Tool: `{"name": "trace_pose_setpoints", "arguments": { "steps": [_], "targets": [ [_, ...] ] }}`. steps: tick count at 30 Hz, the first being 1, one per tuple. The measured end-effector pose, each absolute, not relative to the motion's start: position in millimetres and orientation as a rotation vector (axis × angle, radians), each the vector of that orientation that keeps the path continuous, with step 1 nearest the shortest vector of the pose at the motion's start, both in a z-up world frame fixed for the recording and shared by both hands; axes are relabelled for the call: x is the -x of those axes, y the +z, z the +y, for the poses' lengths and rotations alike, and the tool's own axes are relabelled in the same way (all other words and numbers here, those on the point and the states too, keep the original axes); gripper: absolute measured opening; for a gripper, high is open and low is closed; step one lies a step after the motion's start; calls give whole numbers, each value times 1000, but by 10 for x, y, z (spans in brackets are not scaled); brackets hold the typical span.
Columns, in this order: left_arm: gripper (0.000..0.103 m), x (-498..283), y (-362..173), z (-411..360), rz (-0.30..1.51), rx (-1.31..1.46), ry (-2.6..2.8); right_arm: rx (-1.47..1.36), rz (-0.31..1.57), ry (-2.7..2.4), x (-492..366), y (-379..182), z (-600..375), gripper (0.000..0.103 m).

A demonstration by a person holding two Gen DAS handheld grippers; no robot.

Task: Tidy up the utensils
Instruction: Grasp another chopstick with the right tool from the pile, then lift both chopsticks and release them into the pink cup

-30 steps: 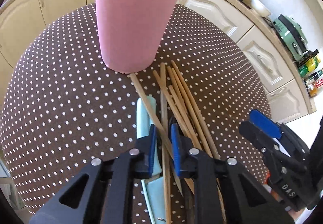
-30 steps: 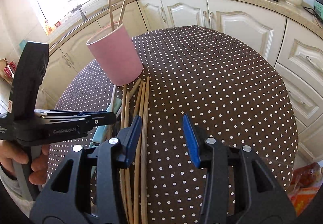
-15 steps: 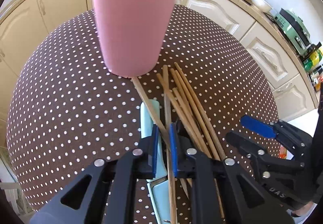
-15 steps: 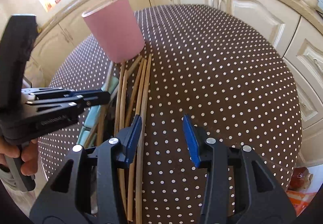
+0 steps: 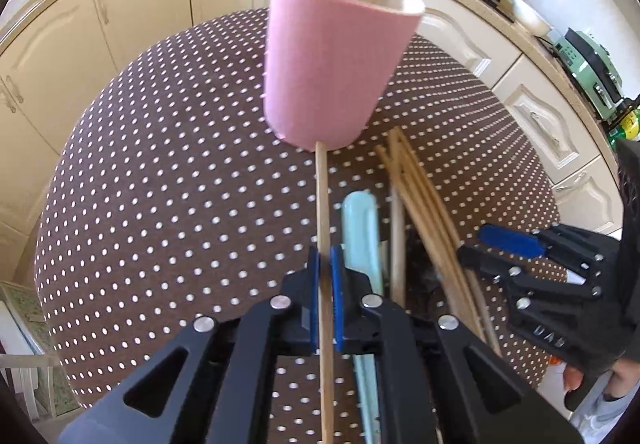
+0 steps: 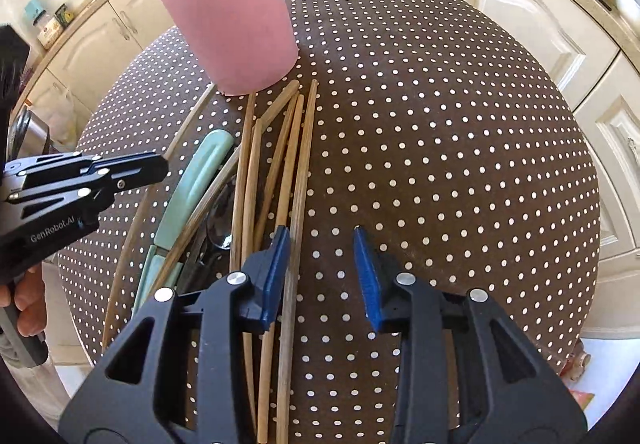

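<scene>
Jaws of the left gripper (image 5: pixel 325 284) are clamped on one chopstick (image 5: pixel 322 204), its tip at the cup (image 5: pixel 332 72) base, at 12 o'clock. Jaws of the right gripper (image 6: pixel 322 268) are closing, half-wide, over the pile (image 6: pixel 280 172); no stick is pinched yet. The cup could be nudged over by the tip. Cup contents are cut off; a dark utensil under the pile cannot be made out.

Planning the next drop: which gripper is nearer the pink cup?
Left. The left gripper, shut on a chopstick, sits just short of the pink cup; the right gripper is closing farther back over the loose chopsticks.
</scene>
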State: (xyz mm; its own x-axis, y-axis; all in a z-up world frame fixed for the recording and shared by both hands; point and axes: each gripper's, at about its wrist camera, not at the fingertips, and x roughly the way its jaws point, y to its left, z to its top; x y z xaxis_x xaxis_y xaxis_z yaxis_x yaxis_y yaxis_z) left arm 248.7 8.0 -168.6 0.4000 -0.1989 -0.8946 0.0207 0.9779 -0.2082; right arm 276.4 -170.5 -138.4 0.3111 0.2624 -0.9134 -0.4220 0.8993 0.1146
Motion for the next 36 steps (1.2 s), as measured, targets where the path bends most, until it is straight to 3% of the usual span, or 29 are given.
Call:
{"name": "trace_pose_setpoints", "arguments": {
  "steps": [9,13,15,17,20,36],
  "targets": [
    [8,-2461,-1782,153,1192,149,-139,183,1239,450,-3021,-1396,-1606,32],
    [15,-2461,-1781,127,1220,102,-165,291,1248,417,-3004,-1415,-1413,29],
    [15,-2464,-1776,10,1218,74,-157,318,1240,411,-3003,-1426,-1339,23],
    [12,-2451,-1771,-62,1202,34,-142,310,1227,413,-3027,-1428,-1302,8],
    [6,-2440,-1762,-97,1179,43,-127,274,1198,409,-3020,-1434,-1299,7],
    [6,-2023,-1080,-40,828,142,-207,-25,876,497,-2747,-827,-1870,6]
  ]
}}
